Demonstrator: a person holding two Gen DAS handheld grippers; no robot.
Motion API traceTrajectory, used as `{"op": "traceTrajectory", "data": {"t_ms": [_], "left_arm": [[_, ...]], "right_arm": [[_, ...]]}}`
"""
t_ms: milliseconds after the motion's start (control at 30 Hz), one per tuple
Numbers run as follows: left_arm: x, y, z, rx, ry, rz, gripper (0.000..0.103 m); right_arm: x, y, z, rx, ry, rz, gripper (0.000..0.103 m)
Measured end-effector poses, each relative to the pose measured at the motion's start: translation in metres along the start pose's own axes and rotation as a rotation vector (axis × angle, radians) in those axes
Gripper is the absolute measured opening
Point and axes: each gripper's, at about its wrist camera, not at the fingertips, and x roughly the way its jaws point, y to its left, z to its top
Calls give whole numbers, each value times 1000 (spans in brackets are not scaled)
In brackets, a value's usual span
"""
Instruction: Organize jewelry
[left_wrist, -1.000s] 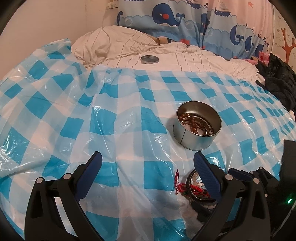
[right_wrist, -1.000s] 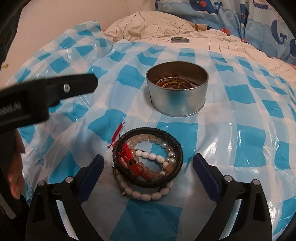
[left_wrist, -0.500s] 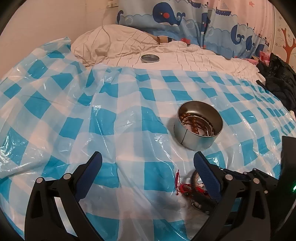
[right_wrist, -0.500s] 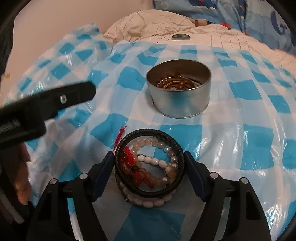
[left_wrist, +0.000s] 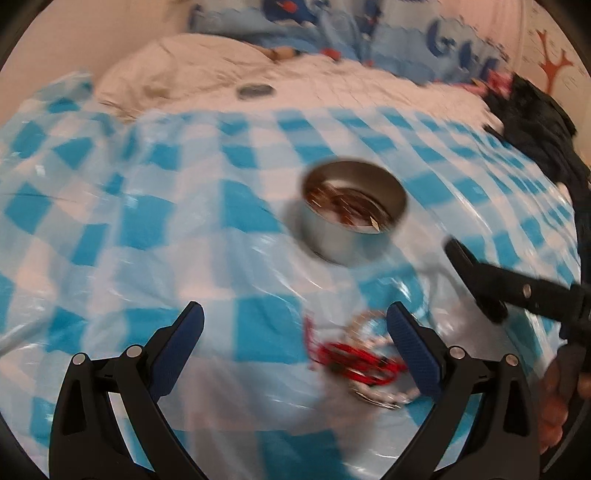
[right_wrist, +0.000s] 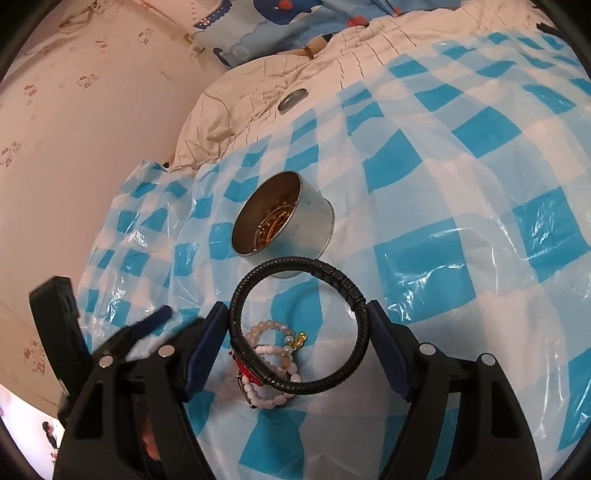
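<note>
Between my right gripper's (right_wrist: 298, 334) fingers, the black braided bracelet (right_wrist: 299, 325) is now pinched and lifted off the bead pile (right_wrist: 275, 365), w/ tin (right_wrist: 282, 214) just ahead; left gripper (left_wrist: 295, 334) wide open, empty.

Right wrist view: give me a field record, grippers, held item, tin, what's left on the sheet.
right gripper: shut on black bracelet
black bracelet: braided ring, spanning both pads, lifted off the sheet
left gripper: open, holding nothing
tin: open, gold-toned jewelry inside
lid: apart, on the bedding behind
bead bracelets: on the checked sheet with red cord
</note>
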Motion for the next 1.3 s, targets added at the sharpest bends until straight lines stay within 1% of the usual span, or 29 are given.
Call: {"op": "traceTrajectory", "data": {"t_ms": [100, 167, 233, 267, 333, 400, 433, 533, 633, 667, 700, 733, 767, 800, 833, 867, 900, 933, 1000, 1033, 1100, 1133, 1167, 1200, 1267, 1300], "left_arm": [[11, -3, -4, -10, 33, -18, 95], [14, 6, -3, -60, 30, -8, 95], [15, 22, -1, -141, 28, -26, 95], [15, 32, -1, -197, 28, -48, 95], [16, 45, -1, -273, 27, -83, 95], [17, 50, -2, -306, 26, -103, 95], [18, 49, -2, -303, 27, -102, 95], [22, 38, -1, -250, 23, -83, 95], [24, 22, -2, -156, 11, -44, 95], [26, 17, -2, -126, 8, -32, 93], [28, 16, -3, -114, 9, -34, 88], [30, 14, -4, -104, 25, -40, 73], [38, 12, -5, -93, 80, -48, 48], [42, 12, -5, -81, 105, -51, 38], [42, 10, -5, -64, 112, -47, 23], [41, 11, -4, -64, 115, -50, 12], [39, 15, -2, -84, 119, -82, 7], [35, 19, -1, -114, 121, -125, 3], [23, 24, 4, -146, 98, -192, 3], [20, 25, 5, -153, 90, -210, 3], [6, 27, 10, -177, 59, -274, 3], [2, 26, 11, -182, 47, -293, 3], [-6, 28, 13, -197, 26, -331, 3], [-11, 31, 14, -215, 13, -374, 3], [-21, 40, 16, -274, -22, -511, 3], [-26, 42, 16, -273, -33, -505, 3]], "right_arm": [[-2, 1, -3, -11, 3, 7, 74], [-1, 3, -4, -19, 9, 7, 74], [0, 3, -5, -18, 14, 10, 74], [0, 3, -5, -19, 16, 11, 74], [2, 3, -6, -21, 21, 10, 74], [3, 3, -7, -22, 26, 10, 74], [3, 4, -7, -25, 29, 11, 74], [5, 5, -8, -31, 34, 10, 74], [7, 6, -9, -33, 40, 9, 74], [7, 6, -9, -33, 41, 9, 74], [7, 6, -9, -33, 42, 9, 74], [8, 6, -9, -34, 43, 9, 74], [8, 6, -9, -35, 44, 9, 74], [8, 6, -9, -34, 43, 9, 74], [8, 6, -9, -35, 42, 10, 74], [8, 6, -9, -35, 42, 10, 74], [7, 6, -9, -36, 40, 11, 74], [7, 7, -9, -36, 40, 11, 74], [7, 7, -9, -37, 39, 12, 74], [7, 7, -9, -38, 39, 13, 74], [7, 7, -9, -39, 41, 14, 74], [8, 7, -9, -39, 41, 13, 74], [8, 7, -9, -39, 41, 13, 74], [8, 7, -9, -39, 40, 13, 74], [8, 7, -9, -39, 39, 14, 74], [8, 7, -9, -41, 39, 14, 74]]}}
